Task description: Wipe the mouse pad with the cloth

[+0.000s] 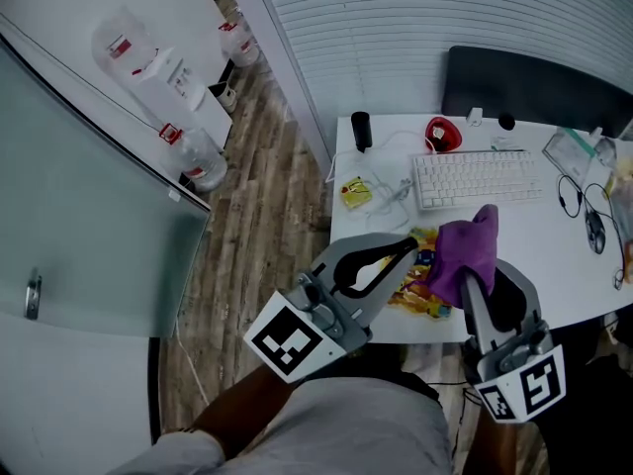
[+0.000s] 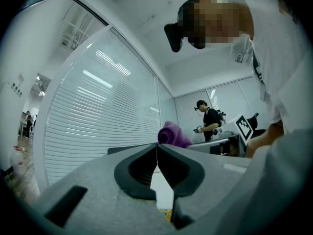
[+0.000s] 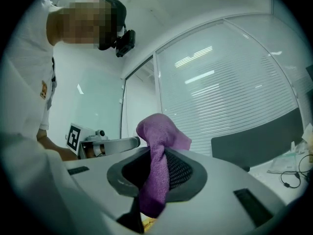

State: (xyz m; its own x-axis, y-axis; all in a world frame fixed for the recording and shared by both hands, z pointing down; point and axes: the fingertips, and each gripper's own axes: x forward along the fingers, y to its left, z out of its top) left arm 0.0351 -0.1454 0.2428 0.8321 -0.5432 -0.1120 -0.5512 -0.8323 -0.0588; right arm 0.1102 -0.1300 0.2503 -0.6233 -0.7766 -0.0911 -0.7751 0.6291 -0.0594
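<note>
Gripping the purple cloth in clamped jaws, the right gripper holds it over the colourful mouse pad at the near edge of the desk; contact not confirmable. The left gripper, jaws together and empty, sits just left. The keyboard lies farther back.

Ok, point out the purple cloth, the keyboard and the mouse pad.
purple cloth (image 1: pixel 467 250), head view, middle of the bunched fabric.
keyboard (image 1: pixel 479 178), head view, centre of the keys.
mouse pad (image 1: pixel 410 293), head view, colourful patch left of the cloth.
</note>
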